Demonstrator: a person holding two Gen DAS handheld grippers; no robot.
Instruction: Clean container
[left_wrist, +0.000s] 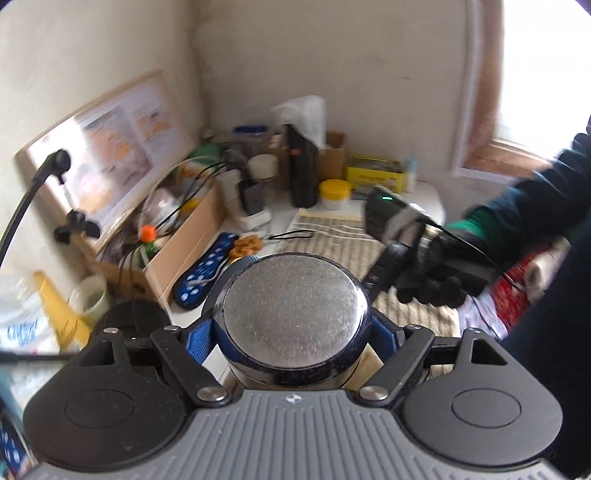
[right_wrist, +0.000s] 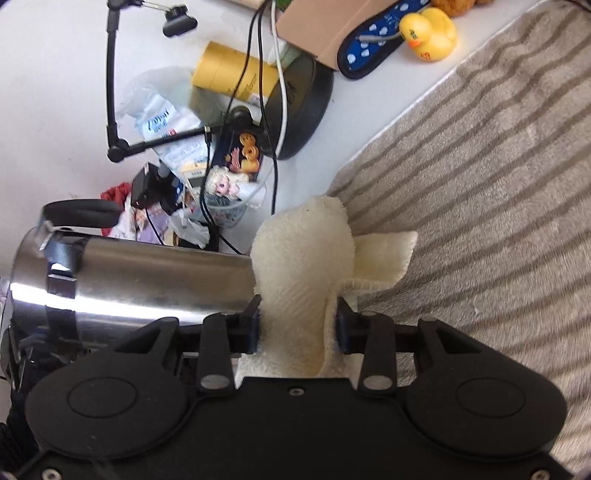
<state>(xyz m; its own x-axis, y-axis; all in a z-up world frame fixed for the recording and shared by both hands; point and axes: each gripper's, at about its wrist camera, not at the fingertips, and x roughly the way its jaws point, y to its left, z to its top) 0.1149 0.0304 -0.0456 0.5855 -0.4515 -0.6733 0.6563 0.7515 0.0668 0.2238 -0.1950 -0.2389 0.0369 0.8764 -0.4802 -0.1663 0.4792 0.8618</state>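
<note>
One steel container (right_wrist: 147, 284), seen in both views. One cream cloth (right_wrist: 303, 266). Two grippers: left gripper (left_wrist: 293, 328), right gripper (right_wrist: 297, 325). One striped towel (right_wrist: 480, 184). One yellow rubber duck (right_wrist: 430, 33). One blue spotted slipper (left_wrist: 203, 269). One black bottle (left_wrist: 303, 166). One yellow-lidded jar (left_wrist: 335, 194). One yellow tube (right_wrist: 236, 75).

1. Daylight pours in from the window (left_wrist: 543, 74) at upper right of the left wrist view, blown out to pure white.
2. The gloved hand (left_wrist: 428, 266) and sleeve there smear with motion blur; the back clutter is soft too.
3. The container's flat base (left_wrist: 291, 310) catches a dull, grainy sheen.
4. In the right wrist view, bright glare streaks along the steel container (right_wrist: 147, 284).
5. The white desk (right_wrist: 48, 110) is nearly overexposed.
6. Fisheye bending curves every edge, with dark corners.
</note>
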